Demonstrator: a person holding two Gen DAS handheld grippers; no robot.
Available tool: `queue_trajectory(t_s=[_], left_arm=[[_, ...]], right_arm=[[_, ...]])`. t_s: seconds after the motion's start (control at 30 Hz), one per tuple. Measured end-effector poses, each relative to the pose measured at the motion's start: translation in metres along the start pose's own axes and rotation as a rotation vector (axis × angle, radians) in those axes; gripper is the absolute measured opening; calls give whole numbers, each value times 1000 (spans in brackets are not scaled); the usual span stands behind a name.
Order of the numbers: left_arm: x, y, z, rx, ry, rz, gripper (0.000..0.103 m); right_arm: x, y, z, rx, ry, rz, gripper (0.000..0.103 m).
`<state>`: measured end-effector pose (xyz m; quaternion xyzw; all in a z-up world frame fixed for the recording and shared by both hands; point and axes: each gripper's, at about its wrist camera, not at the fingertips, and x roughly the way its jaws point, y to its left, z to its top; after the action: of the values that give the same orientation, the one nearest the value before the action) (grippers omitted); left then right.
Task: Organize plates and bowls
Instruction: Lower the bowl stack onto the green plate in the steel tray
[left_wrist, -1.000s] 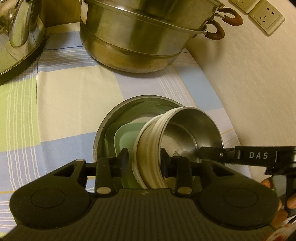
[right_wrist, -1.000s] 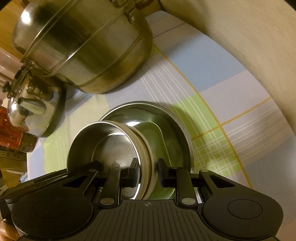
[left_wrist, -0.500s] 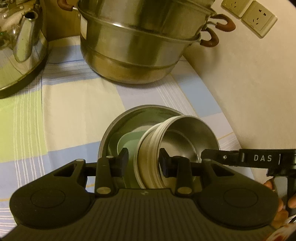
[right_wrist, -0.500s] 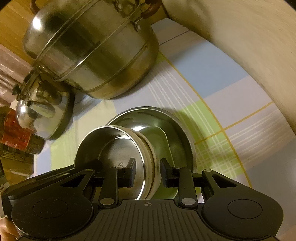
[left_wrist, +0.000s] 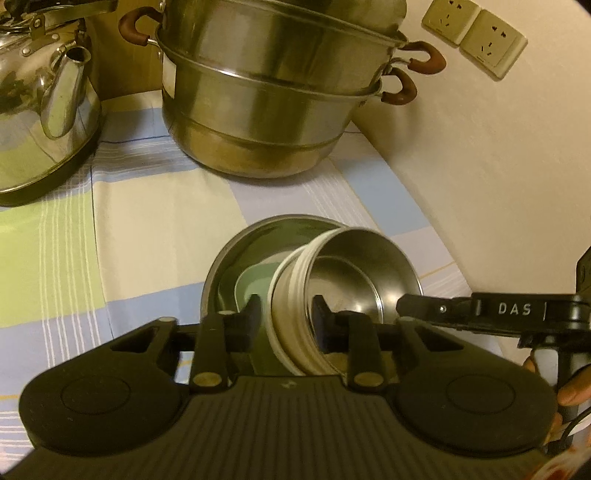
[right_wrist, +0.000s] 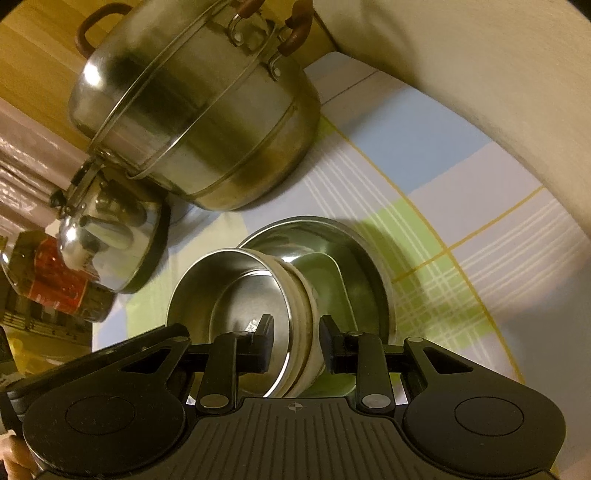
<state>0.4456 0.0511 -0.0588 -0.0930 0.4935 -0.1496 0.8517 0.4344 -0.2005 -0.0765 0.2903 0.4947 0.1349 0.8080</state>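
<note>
A small steel bowl with a cream ribbed outside (left_wrist: 354, 273) (right_wrist: 236, 295) sits in a wide steel plate (left_wrist: 258, 240) (right_wrist: 354, 251), over a pale green dish (left_wrist: 251, 284) (right_wrist: 328, 273). My left gripper (left_wrist: 286, 317) straddles the bowl's left wall, one finger outside, one inside, with small gaps. My right gripper (right_wrist: 297, 339) straddles the bowl's opposite wall the same way; its finger (left_wrist: 424, 308) shows in the left wrist view. Both jaws look slightly parted.
A large two-tier steel steamer pot (left_wrist: 273, 96) (right_wrist: 199, 110) stands behind the plate. A steel kettle (left_wrist: 40, 99) (right_wrist: 107, 236) is at its left. A cream wall (left_wrist: 498, 177) with sockets (left_wrist: 476, 33) borders the right. The checked tablecloth (left_wrist: 147, 229) covers the table.
Both grippers have pulled back and up from the bowl, so the pot and kettle show more. The jaws on the bowl wall have loosened slightly.
</note>
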Motion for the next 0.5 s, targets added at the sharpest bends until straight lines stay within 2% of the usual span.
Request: queue_trajectory(t_s=[0.07, 0.1, 0.27, 0.5], left_arm=[[0, 0, -1, -7, 1, -23, 12], [-1, -1, -1, -7, 2, -24, 12], [1, 0, 1, -24, 16, -26, 11], [5, 4, 7, -71, 58, -28, 11]], right_arm=[[-1, -2, -1, 9, -12, 5, 21], [-1, -3, -1, 18, -13, 4, 13], [-1, -4, 3, 54, 14, -3, 11], [1, 6, 18, 81, 84, -64, 11]])
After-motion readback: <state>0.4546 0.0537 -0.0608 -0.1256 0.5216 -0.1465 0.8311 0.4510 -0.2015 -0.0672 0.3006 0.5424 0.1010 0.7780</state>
